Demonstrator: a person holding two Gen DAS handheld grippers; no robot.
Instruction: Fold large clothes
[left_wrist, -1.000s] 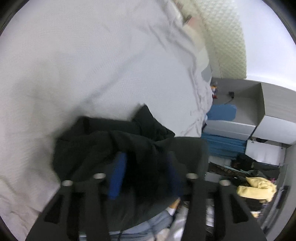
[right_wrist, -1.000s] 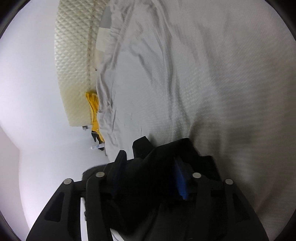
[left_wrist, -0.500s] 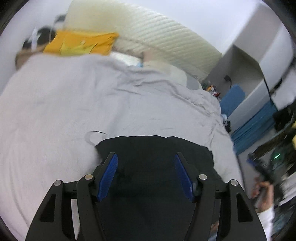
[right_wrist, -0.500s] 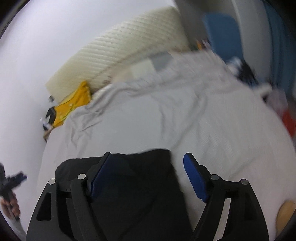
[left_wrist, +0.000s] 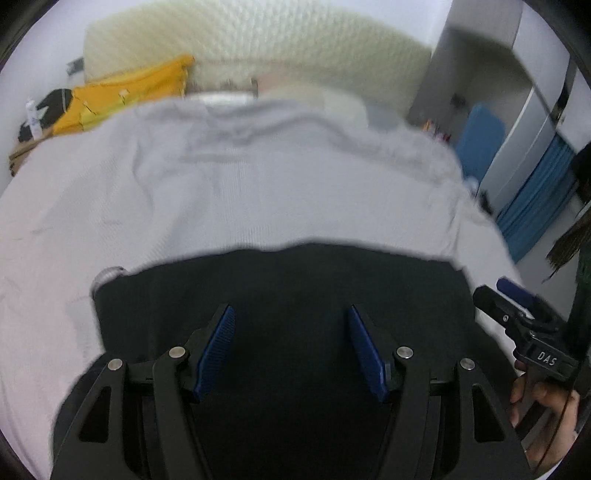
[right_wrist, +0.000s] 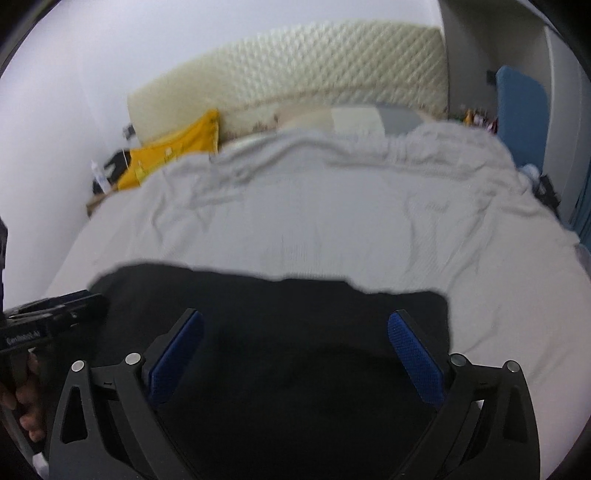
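Observation:
A black garment (left_wrist: 295, 280) lies spread flat on the grey bed sheet (left_wrist: 258, 184), its far edge running straight across. My left gripper (left_wrist: 289, 317) hovers over its near part, open, blue pads (left_wrist: 218, 343) apart with only flat cloth beneath. In the right wrist view the same garment (right_wrist: 277, 302) fills the lower middle. My right gripper (right_wrist: 295, 321) hangs above it with its jaws opening wide and nothing between them. Each gripper shows in the other's view: the right gripper (left_wrist: 517, 317) at the garment's right edge, the left gripper (right_wrist: 55, 306) at its left edge.
A cream quilted headboard (right_wrist: 295, 62) stands at the far end of the bed. A yellow cloth (right_wrist: 173, 151) and a small bottle (right_wrist: 99, 177) sit at the far left corner. A blue chair back (right_wrist: 521, 110) and blue curtains (left_wrist: 535, 195) are on the right.
Both grippers held bunched black fabric a second ago and have let go. The garment now lies flat. Both wrists rolled upright and pulled back; the right jaws spread wider.

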